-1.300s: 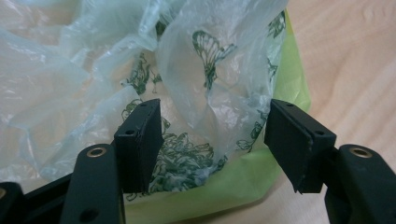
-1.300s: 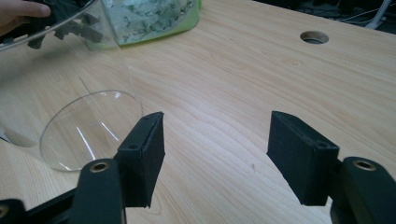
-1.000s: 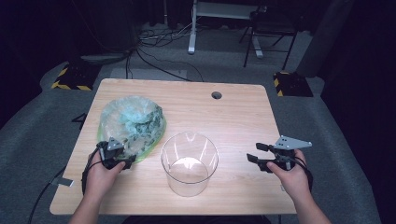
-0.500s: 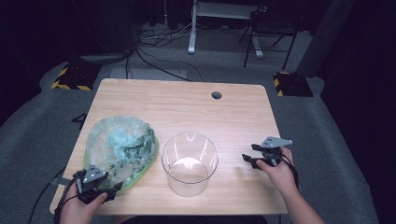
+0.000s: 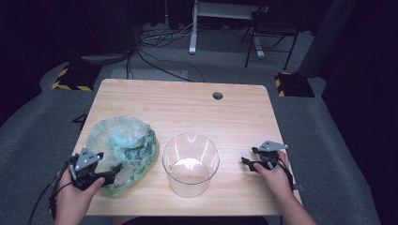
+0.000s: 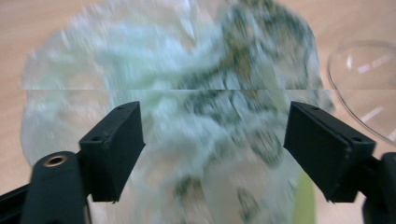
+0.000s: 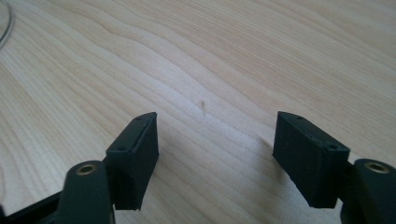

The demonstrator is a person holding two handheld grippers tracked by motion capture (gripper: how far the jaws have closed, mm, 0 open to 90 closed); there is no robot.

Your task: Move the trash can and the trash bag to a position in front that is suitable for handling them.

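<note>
A crumpled clear plastic bag with pale green and dark green contents [image 5: 123, 146] lies on the left of the wooden table [image 5: 187, 105]. My left gripper [image 5: 112, 172] sits at the bag's near edge, jaws wide open; in the left gripper view the bag [image 6: 187, 116] spreads between and beyond the jaws, blurred. A clear round plastic container [image 5: 190, 164] stands upright at the table's front middle, nothing visible inside. My right gripper [image 5: 248, 161] rests low over bare wood to the right of the container, open, with nothing between its fingers [image 7: 212, 158].
A round cable hole [image 5: 217, 95] sits in the table's far middle. The container's rim [image 6: 362, 88] shows at the right of the left gripper view. Beyond the table are cables, a stand's base [image 5: 225, 40] and a chair [image 5: 272, 33] on grey carpet.
The bag has slid toward the table's near left as my left gripper drew back with it. My right gripper has come down and slightly inward toward the table.
</note>
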